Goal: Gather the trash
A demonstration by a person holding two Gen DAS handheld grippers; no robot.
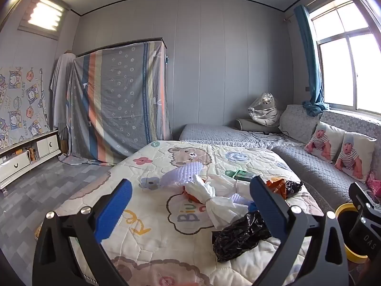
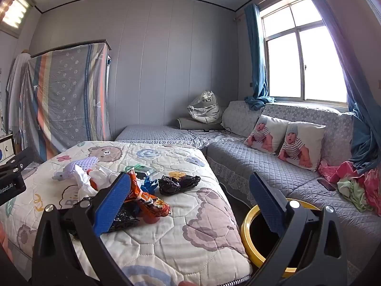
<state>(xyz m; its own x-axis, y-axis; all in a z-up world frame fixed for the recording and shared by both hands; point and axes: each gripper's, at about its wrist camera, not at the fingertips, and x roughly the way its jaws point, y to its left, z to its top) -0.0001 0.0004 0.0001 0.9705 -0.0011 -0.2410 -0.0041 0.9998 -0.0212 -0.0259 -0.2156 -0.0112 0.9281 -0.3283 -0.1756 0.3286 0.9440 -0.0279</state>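
Two claws hang wide apart, holding nothing: left gripper [image 1: 190, 205] and right gripper [image 2: 190, 202]. Trash sits mid-quilt [image 2: 166, 238]: black bag [image 1: 238, 236], white paper [image 1: 214, 200], orange wrapper [image 2: 147, 202]. Yellow-rimmed bin [image 2: 247, 226] stands just beside the bed edge.

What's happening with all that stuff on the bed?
Someone is tidying up trash. They hold a hand-held gripper in each hand: the left hand-held gripper and the right hand-held gripper are both open and holding nothing. Crumpled black bags, an orange wrapper and white paper lie on the quilt. A yellow-rimmed bin waits beside the bed.
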